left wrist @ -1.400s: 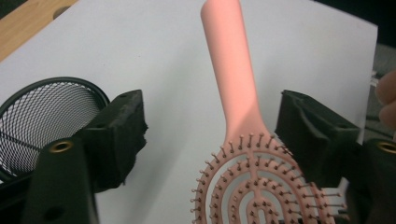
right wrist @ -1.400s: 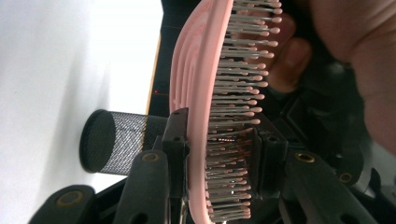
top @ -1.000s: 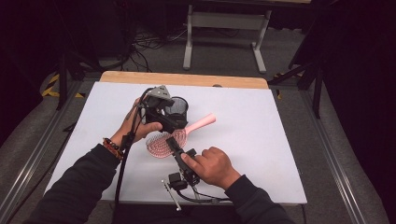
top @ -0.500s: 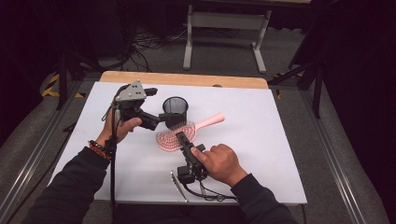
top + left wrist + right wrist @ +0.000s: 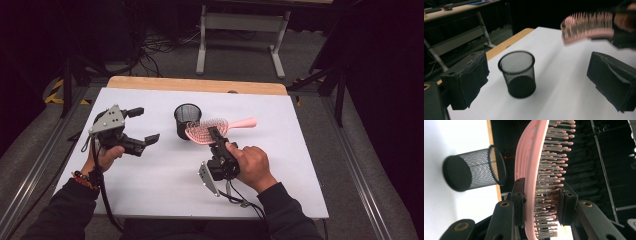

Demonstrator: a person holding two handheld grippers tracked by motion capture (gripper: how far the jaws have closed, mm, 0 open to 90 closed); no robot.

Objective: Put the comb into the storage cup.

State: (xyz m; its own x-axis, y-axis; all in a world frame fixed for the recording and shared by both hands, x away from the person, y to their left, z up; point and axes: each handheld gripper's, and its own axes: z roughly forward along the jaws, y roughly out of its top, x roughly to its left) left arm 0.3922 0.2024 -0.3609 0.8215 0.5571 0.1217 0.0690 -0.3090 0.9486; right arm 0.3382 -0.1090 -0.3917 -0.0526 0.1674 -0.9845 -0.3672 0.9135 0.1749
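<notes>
The right gripper point(image 5: 215, 134) is clenched on the pink hairbrush point(image 5: 207, 131), one jaw flat on the pink back, the other pressed into the bristles, as the right gripper view shows plainly. The brush is off the table point(image 5: 280, 165), its head just beside the rim of the black mesh cup point(image 5: 187, 120) and its handle pointing away from the cup. So the pick-up looks done; what I judge remains is tipping the brush upright and lowering it into the cup, which stands empty. Farther left of the cup, the left gripper point(image 5: 142, 126) hangs released, jaws spread wide and nothing between them, aimed at the cup.
</notes>
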